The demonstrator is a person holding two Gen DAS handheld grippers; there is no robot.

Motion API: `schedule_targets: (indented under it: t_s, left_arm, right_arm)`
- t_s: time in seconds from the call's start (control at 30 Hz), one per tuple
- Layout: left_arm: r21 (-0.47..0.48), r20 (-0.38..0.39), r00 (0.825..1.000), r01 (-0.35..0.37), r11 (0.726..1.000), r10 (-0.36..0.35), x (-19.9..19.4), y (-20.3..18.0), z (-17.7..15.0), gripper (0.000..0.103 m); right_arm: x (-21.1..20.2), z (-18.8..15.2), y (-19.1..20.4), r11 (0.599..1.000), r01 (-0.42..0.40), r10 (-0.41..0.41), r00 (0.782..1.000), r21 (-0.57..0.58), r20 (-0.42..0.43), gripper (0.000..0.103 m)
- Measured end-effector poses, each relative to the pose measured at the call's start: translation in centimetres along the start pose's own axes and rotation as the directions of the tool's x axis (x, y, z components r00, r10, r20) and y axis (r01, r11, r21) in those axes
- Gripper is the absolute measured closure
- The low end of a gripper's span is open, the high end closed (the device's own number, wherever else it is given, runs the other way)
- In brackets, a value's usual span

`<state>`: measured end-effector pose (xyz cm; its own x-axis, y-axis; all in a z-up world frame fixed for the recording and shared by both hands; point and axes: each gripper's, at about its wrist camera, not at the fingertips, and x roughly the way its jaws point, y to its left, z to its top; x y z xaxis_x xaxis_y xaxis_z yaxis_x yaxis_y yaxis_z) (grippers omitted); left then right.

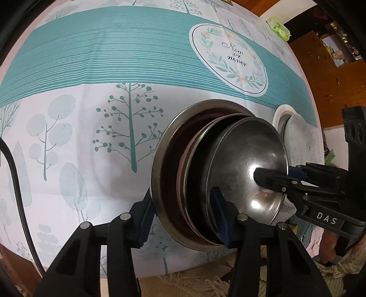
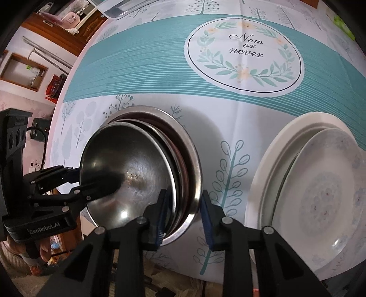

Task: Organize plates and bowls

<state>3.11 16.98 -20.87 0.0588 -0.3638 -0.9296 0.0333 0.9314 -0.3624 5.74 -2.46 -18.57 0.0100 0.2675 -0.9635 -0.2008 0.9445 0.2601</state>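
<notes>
A stack of nested steel bowls point(image 1: 240, 160) point(image 2: 137, 164) sits on the tablecloth near the front edge. My left gripper point(image 1: 183, 219) straddles the stack's near-left rim, one finger outside and one inside, apparently closed on it. My right gripper point(image 2: 183, 219) straddles the near-right rim of the stack the same way. Each gripper shows in the other's view, the right gripper point(image 1: 274, 180) and the left gripper point(image 2: 100, 182), with one finger reaching over the top bowl. A stack of white plates point(image 2: 320, 187) point(image 1: 295, 128) lies to the right of the bowls.
The round table wears a teal and white tablecloth point(image 2: 160, 68) with a "Now or never" medallion point(image 2: 244, 50). A clear container point(image 2: 123, 9) stands at the far edge. A green packet point(image 1: 279, 28) lies at the far right. A black cable point(image 1: 16, 182) hangs at the left.
</notes>
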Motion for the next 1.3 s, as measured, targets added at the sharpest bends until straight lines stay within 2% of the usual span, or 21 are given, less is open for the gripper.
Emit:
schedule_targets:
  t_s: [0.4, 0.63, 0.77, 1.0, 1.3]
  left_arm:
    - [0.037, 0.015, 1.000, -0.012, 0.999, 0.012, -1.3, -3.3, 0.2, 0.058]
    - [0.075, 0.040, 0.998, 0.034, 0.997, -0.037, -2.6, -8.0, 0.6, 0.058]
    - [0.128, 0.062, 0.997, 0.044, 0.991, -0.053, -2.7, -11.8, 1.0, 0.057]
    - [0.194, 0.033, 0.996, 0.069, 0.978, -0.077, -0.4, -17.6, 1.7, 0.057]
    - [0.214, -0.037, 0.998, 0.065, 0.975, -0.058, 4.4, -21.7, 2.3, 0.057]
  right_arm:
    - [-3.0, -1.0, -1.1, 1.000, 0.012, -0.013, 0.998, 0.005, 0.062, 0.077]
    - [-6.5, -3.0, -4.2, 0.998, 0.011, -0.018, 0.992, 0.055, 0.128, 0.077]
    - [-8.8, -4.3, -6.7, 0.996, 0.018, -0.033, 0.985, 0.093, 0.167, 0.077]
    - [-11.4, -5.8, -11.9, 0.985, 0.065, -0.098, 0.973, 0.157, 0.209, 0.077]
    - [-10.5, -6.7, -17.8, 0.971, 0.100, -0.138, 0.977, 0.218, 0.165, 0.077]
